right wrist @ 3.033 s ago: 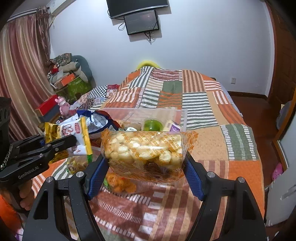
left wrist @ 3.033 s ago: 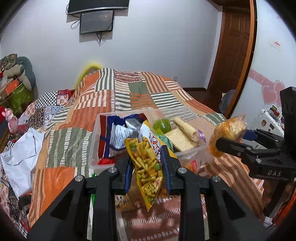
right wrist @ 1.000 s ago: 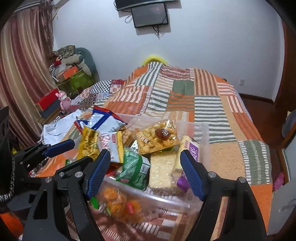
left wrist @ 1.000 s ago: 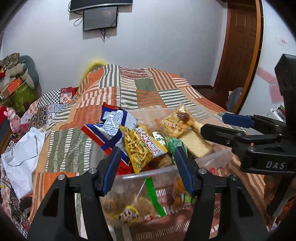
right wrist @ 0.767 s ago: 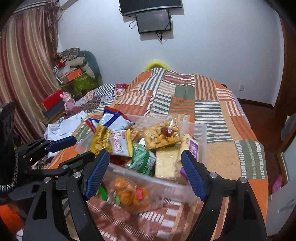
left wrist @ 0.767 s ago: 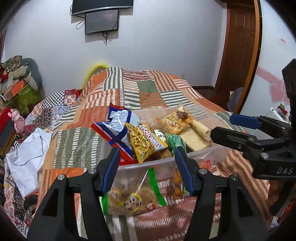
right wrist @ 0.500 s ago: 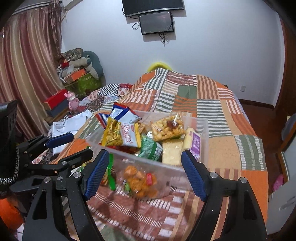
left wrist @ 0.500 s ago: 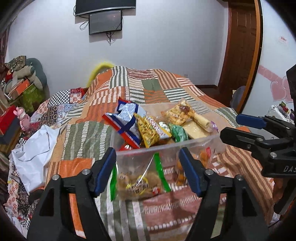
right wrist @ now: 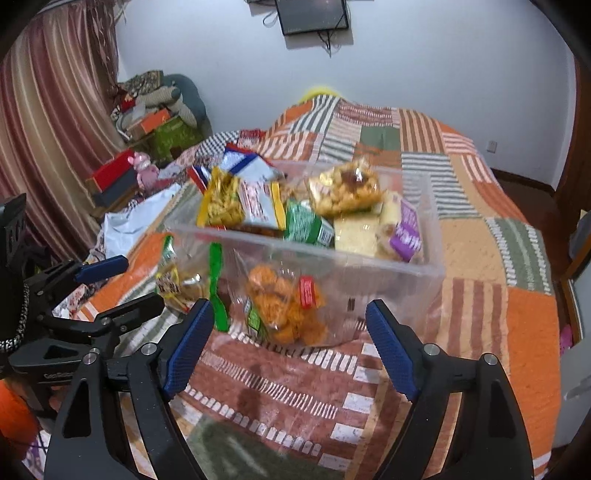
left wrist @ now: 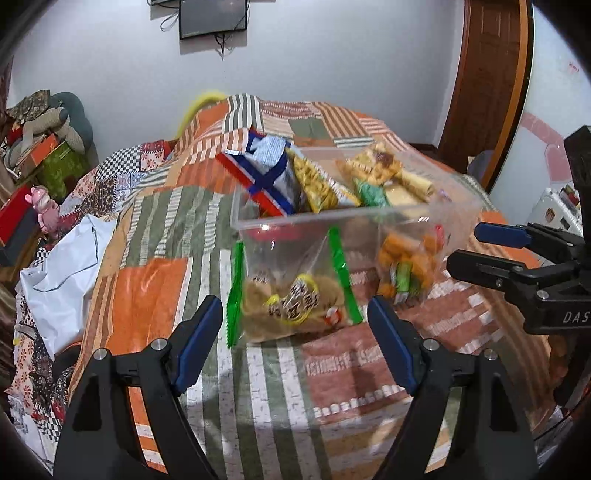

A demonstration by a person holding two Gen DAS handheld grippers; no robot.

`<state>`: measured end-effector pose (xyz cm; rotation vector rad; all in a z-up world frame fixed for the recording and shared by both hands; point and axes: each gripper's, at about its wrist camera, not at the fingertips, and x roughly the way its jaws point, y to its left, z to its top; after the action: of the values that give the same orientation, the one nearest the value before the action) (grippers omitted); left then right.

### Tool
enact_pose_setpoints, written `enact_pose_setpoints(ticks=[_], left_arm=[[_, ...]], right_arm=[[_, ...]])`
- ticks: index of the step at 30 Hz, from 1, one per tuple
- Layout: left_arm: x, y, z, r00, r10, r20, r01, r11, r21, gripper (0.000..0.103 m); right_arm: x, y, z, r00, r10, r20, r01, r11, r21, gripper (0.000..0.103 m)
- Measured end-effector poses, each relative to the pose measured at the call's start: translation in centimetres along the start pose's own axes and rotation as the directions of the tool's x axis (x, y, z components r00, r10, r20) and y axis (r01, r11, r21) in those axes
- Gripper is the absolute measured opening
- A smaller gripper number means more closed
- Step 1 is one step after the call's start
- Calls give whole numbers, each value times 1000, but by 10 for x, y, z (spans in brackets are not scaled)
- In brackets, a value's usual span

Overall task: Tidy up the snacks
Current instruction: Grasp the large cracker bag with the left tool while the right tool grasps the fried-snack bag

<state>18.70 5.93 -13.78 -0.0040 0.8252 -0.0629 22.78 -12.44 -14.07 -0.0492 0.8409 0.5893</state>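
A clear plastic bin [left wrist: 373, 218] [right wrist: 424, 266] stands on the patchwork bedspread, filled with snack bags. On top lie a blue-red-white bag [left wrist: 269, 173], a yellow stick-snack bag [right wrist: 221, 199], a green packet [right wrist: 306, 225], a clear bag of puffs [right wrist: 345, 190] and a purple-labelled roll [right wrist: 404, 230]. Orange snacks [right wrist: 284, 306] show through the wall. My left gripper [left wrist: 297, 338] is open and empty, just short of the bin's near wall. My right gripper [right wrist: 286, 341] is open and empty in front of the bin; it also shows at the right of the left wrist view [left wrist: 491, 251].
A white plastic bag [left wrist: 62, 266] lies on the bed's left edge. Boxes and a pink toy [right wrist: 142, 170] sit on the floor beside a curtain [right wrist: 44, 122]. A wooden door [left wrist: 487, 74] is at the far right. A TV [right wrist: 314, 14] hangs on the wall.
Both grippers let go of their snack bags, which now lie in the bin. Both have since drawn back from the bin and stay open.
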Motion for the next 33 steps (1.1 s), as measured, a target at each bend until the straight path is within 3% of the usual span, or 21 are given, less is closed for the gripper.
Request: enact_pose_setpoints(ticks=[16,19,22,29,33], left_arm=[[46,27,0,995,-66,-69,61,995,-75,81],[52,26,3,994,-80,-71,74,994,-81,85],[59,24,5,994,-76,-74,70,995,-74,86],[73,29,5,985,-141,-101,129,984,-120,87],[72,25,4,985,-146,-92,136,985,-105,82]], right_arm=[[42,10,0,992,-4,-128,2,1000,-16,83],[48,9,-1,989,9,-148,-10,1000,-6,83],[50,8,-1,988,15,-154,-16,1000,-2,87],[54,0,-3,984,56,-167,-51,998,32,92],[51,0,-4,985,51,-168,-47,999,25,90]])
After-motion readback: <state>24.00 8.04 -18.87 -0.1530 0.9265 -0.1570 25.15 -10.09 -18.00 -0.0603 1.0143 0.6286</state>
